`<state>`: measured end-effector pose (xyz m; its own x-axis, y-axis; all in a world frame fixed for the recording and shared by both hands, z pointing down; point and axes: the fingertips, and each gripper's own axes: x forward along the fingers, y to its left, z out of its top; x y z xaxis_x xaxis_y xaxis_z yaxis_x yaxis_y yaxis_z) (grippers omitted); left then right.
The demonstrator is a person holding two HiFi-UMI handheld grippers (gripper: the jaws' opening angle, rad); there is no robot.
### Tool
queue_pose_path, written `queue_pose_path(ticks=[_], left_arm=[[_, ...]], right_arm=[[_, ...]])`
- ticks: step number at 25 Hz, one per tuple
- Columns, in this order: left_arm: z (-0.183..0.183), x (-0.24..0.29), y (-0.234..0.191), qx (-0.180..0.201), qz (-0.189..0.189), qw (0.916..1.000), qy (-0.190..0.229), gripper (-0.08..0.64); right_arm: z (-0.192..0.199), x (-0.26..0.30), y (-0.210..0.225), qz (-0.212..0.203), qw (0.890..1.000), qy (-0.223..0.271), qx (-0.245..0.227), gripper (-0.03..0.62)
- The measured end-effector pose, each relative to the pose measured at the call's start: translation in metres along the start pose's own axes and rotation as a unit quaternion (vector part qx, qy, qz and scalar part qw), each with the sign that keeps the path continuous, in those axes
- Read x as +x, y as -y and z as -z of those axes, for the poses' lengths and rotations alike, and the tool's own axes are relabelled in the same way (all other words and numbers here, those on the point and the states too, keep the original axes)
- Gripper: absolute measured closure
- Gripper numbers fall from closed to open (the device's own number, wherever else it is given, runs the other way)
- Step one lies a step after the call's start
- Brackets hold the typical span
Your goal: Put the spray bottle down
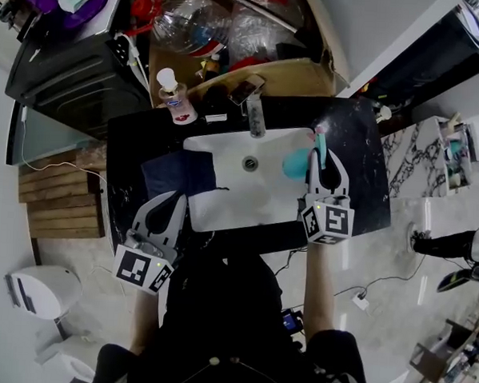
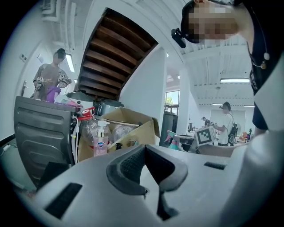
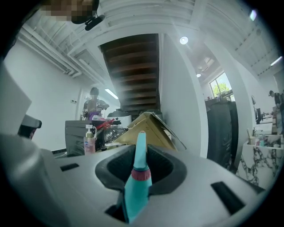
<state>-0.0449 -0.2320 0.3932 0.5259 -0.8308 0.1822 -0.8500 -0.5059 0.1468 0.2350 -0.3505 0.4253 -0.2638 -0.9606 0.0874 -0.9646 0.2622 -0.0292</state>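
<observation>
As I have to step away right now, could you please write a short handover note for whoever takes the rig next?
Right gripper: shut on the teal spray bottle, which it holds over the right end of the white sink.
Left gripper: shut and empty, at the sink's front left corner, just below the dark blue cloth.
Done: the bottle is in hand.
Left: set it down, probably on the black counter right of the sink, then open the gripper and draw back.
</observation>
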Motion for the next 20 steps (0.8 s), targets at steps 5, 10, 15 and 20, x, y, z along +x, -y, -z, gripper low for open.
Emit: queue_pose_path(ticks=[5,10,15,20], left_arm=[[0.003,0.023,0.004,-0.002,0.006,0.9999,-0.010,0.554],[0.003,0.043,0.009,-0.004,0.017,0.9997,-0.020,0.554],[0.009,0.053,0.007,-0.008,0.010,0.9994,-0.033,0.554],[0.008,0.059,0.003,-0.010,0.007,0.9994,-0.033,0.554]], right_arm=[[0.006,0.021,0.051,0.026,0.999,-0.006,-0.020,0.505],[0.013,0.042,0.096,0.051,0.998,-0.018,-0.037,0.505],[0.022,0.060,0.124,0.065,0.997,-0.028,-0.038,0.505],[0.032,0.070,0.139,0.071,0.996,-0.033,-0.031,0.505]])
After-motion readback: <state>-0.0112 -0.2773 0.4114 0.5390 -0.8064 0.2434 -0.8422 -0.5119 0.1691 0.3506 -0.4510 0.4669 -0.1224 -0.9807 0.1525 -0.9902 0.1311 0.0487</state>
